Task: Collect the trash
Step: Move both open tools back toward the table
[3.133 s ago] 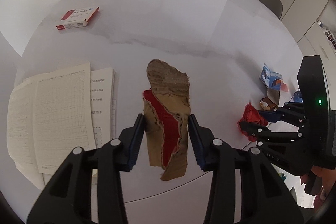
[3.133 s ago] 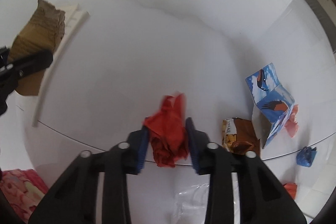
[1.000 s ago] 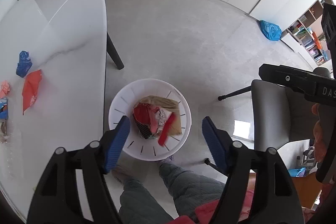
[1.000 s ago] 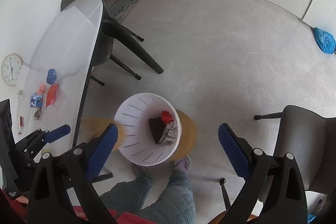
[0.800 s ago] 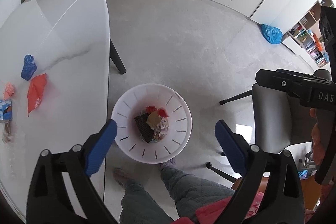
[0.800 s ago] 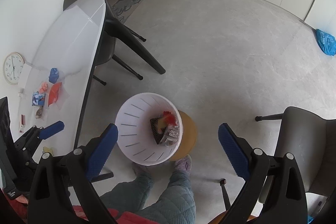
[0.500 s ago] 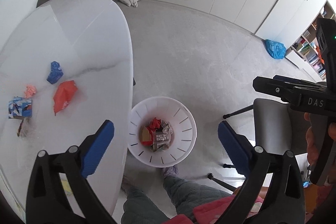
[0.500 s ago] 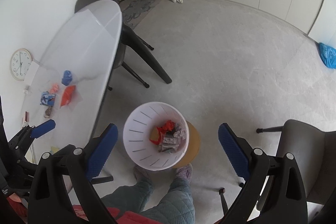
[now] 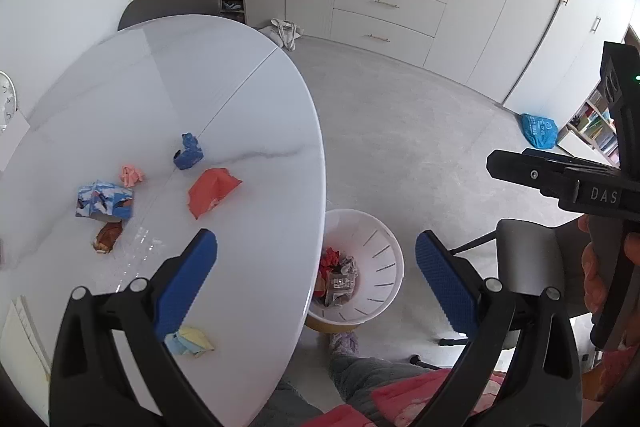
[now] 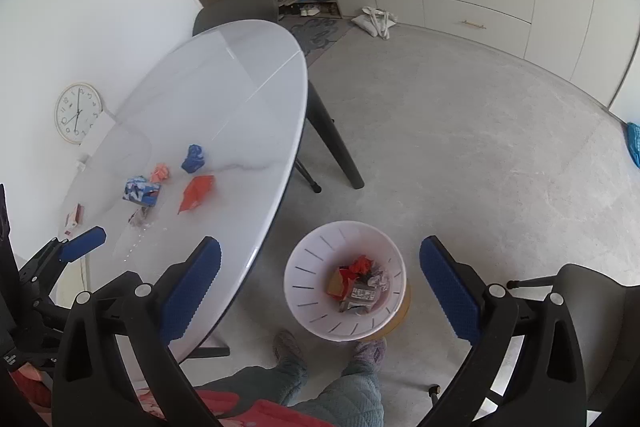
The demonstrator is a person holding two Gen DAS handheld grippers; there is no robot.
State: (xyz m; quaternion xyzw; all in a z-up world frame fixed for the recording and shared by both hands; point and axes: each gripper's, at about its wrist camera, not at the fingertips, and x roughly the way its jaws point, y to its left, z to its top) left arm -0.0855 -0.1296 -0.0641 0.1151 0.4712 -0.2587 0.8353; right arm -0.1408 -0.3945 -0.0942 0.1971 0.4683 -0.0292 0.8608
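A white slotted trash bin (image 9: 380, 259) (image 10: 308, 267) stands on the floor by the table edge, holding red paper, cardboard and wrappers (image 10: 358, 283). On the white oval table (image 9: 160, 95) (image 10: 224, 99) lie an orange-red paper (image 9: 212, 189) (image 10: 196, 191), a blue crumple (image 9: 189, 153) (image 10: 194, 158), a pink crumple (image 9: 132, 175), a blue-white carton (image 9: 103, 203) (image 10: 141, 190), a brown wrapper (image 9: 107, 235) and a yellow-blue paper (image 9: 191, 341). My left gripper (image 9: 316, 279) is open and empty over the table edge. My right gripper (image 10: 320, 279) is open and empty above the bin.
Grey chairs stand at the far table end (image 9: 176, 1) and at my right (image 10: 592, 291). Cabinets and drawers (image 9: 384, 7) line the far wall. A blue bag (image 9: 538, 131) lies on the floor. A clock (image 10: 77, 111) leans by the wall. My legs and feet (image 10: 320, 359) are below.
Both grippers dropped the cardboard and red paper into the bin. Since then both views have swung up and leftward toward the table, jaws staying wide open.
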